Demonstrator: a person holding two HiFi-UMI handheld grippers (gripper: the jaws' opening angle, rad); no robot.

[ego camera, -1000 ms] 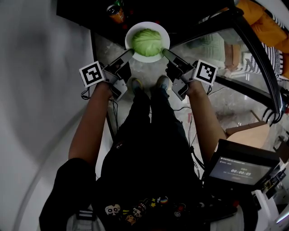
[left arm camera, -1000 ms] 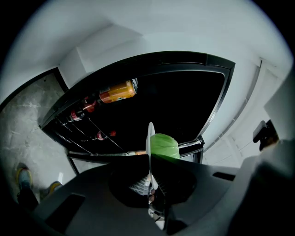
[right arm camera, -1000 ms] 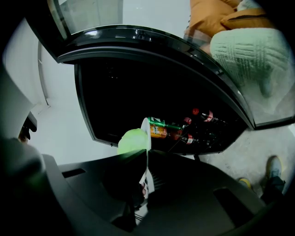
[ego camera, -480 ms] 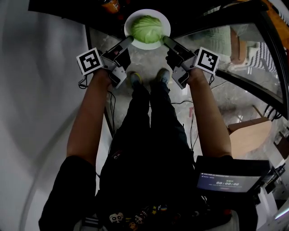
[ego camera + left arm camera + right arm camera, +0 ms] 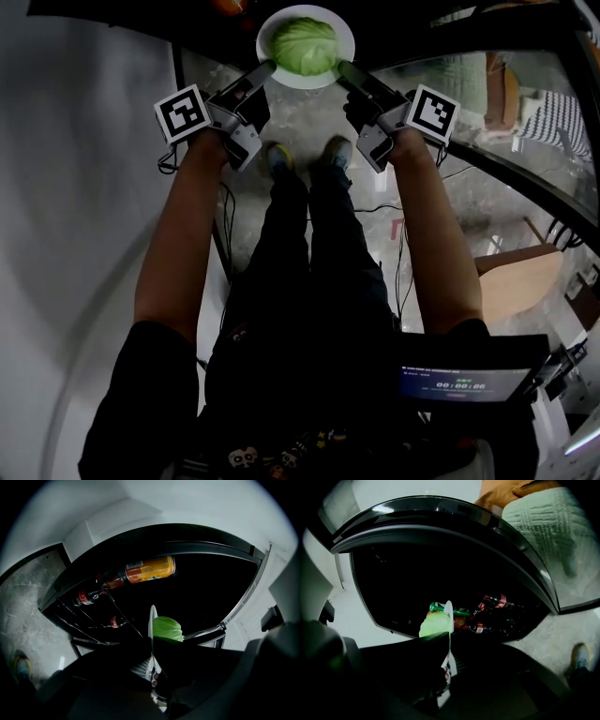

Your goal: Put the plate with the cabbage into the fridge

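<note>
Both arms have reached further out than a second ago, carrying the plate [image 5: 306, 82] up toward the top edge of the head view so that its far rim now crosses into the dark opening of the fridge [image 5: 211, 592]. The left gripper [image 5: 265, 69] is pinched on the plate's left rim and the right gripper [image 5: 345, 68] on its right rim; each gripper view shows the thin white edge clamped flat between that gripper's jaws, with nothing else between them. The plate hangs in the air between the two grippers, not yet resting on any shelf. It is a white, shallow, round dish with a pale green head of cabbage [image 5: 304, 44] at its centre; the cabbage is smooth, tightly leaved and rounded, and fills most of the dish inside the rim. A round load like that would likely roll if the dish tipped, so both grippers should advance at the same pace and height, keeping the rim level. Inside the fridge lie an orange drink bottle [image 5: 143, 571], several cola bottles [image 5: 494, 602] and a green bottle [image 5: 438, 606], with dark wire racks around them. The plate should probably be steered to a bare stretch of shelf away from these, lowered until its base sits flat, and only then should the jaws let go, both sides together.
</note>
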